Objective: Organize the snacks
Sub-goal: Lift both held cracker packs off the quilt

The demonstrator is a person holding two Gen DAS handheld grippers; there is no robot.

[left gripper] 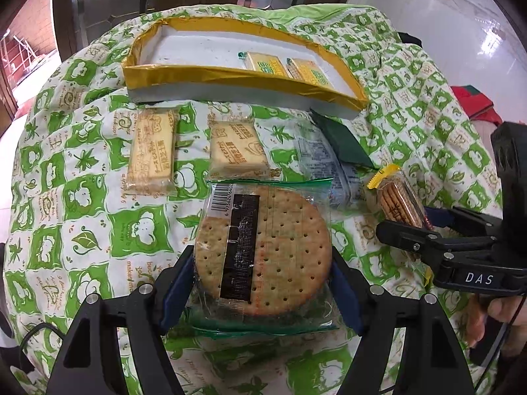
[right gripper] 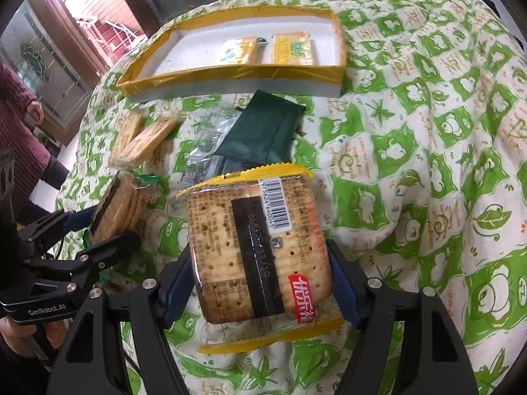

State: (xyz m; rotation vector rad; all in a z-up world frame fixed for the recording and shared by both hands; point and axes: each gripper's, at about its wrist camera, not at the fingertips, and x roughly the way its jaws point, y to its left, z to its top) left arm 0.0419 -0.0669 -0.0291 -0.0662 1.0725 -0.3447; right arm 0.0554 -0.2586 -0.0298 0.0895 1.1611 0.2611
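My left gripper [left gripper: 262,283] is shut on a round cracker pack [left gripper: 263,250] in a green-edged clear wrapper, both pads pressing its sides. My right gripper [right gripper: 260,283] is shut on a square cracker pack [right gripper: 257,250] in a yellow-edged wrapper. Each gripper also shows in the other view: the right gripper [left gripper: 408,222] with its pack edge-on, and the left gripper [right gripper: 107,227] with the round pack [right gripper: 122,207]. Behind them lies a yellow-rimmed white tray [left gripper: 230,79] [right gripper: 230,77] that holds two yellow cracker packs [left gripper: 286,67] [right gripper: 266,51] at its right end.
On the green patterned cloth [left gripper: 82,230] lie two beige biscuit packs [left gripper: 151,154] [left gripper: 237,149], a dark green packet [left gripper: 342,138] [right gripper: 263,131] and a clear printed wrapper [left gripper: 316,161]. A person's maroon sleeve [right gripper: 19,125] is at the left. The cloth falls away at the edges.
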